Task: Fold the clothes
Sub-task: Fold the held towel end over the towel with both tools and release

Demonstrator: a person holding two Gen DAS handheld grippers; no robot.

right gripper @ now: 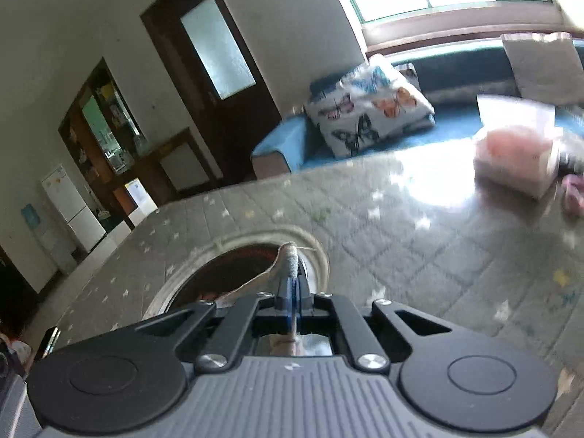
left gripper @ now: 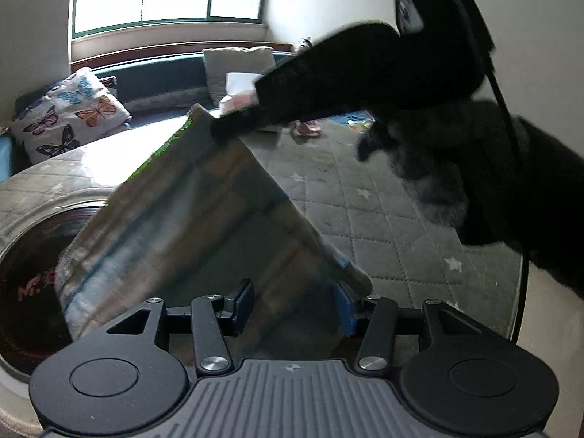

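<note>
A striped grey, beige and blue cloth (left gripper: 189, 219) hangs stretched in the air above the quilted grey table cover (left gripper: 365, 200). In the left wrist view my left gripper (left gripper: 294, 306) has its jaws apart, with the cloth's near edge lying between the blue pads (left gripper: 346, 310). The far corner of the cloth is held by my right gripper (left gripper: 222, 129), reached in on a black-sleeved arm (left gripper: 365, 73). In the right wrist view my right gripper (right gripper: 292, 288) is shut on a corner of the cloth (right gripper: 288, 259), which sticks up past the pads.
A round hole with a dark red hotplate (left gripper: 33, 284) sits in the table, also seen in the right wrist view (right gripper: 233, 273). A pink tissue pack (right gripper: 514, 160) lies on the table's far side. A blue bench with a butterfly cushion (left gripper: 69, 113) is behind.
</note>
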